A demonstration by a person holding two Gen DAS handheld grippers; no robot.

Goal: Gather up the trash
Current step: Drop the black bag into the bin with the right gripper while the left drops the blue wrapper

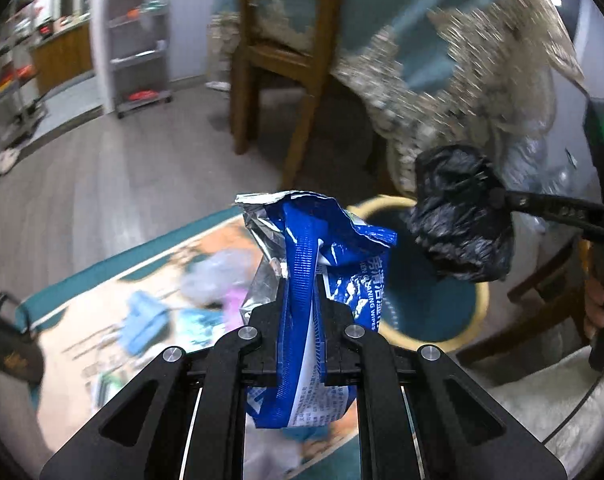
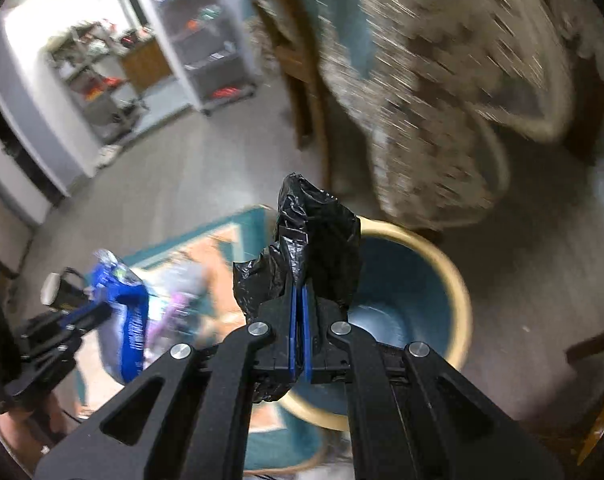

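Note:
My left gripper (image 1: 300, 276) is shut on a blue and silver wipes packet (image 1: 334, 236) and holds it up above the floor mat. My right gripper (image 2: 301, 284) is shut on a crumpled black plastic bag (image 2: 326, 240), held over a round bin (image 2: 458, 280) with a cream rim and teal inside. In the left wrist view the black bag (image 1: 462, 216) hangs from the right gripper (image 1: 498, 200) above the bin (image 1: 478, 312). In the right wrist view the packet (image 2: 130, 312) and left gripper (image 2: 102, 312) are at the left.
A colourful floor mat (image 1: 102, 320) carries several loose scraps (image 1: 218, 276). A wooden chair (image 1: 270, 64) and a table with a patterned cloth (image 1: 442, 92) stand behind the bin. Shelves (image 1: 140, 32) line the far wall. A dark bag (image 1: 14, 344) sits at the left.

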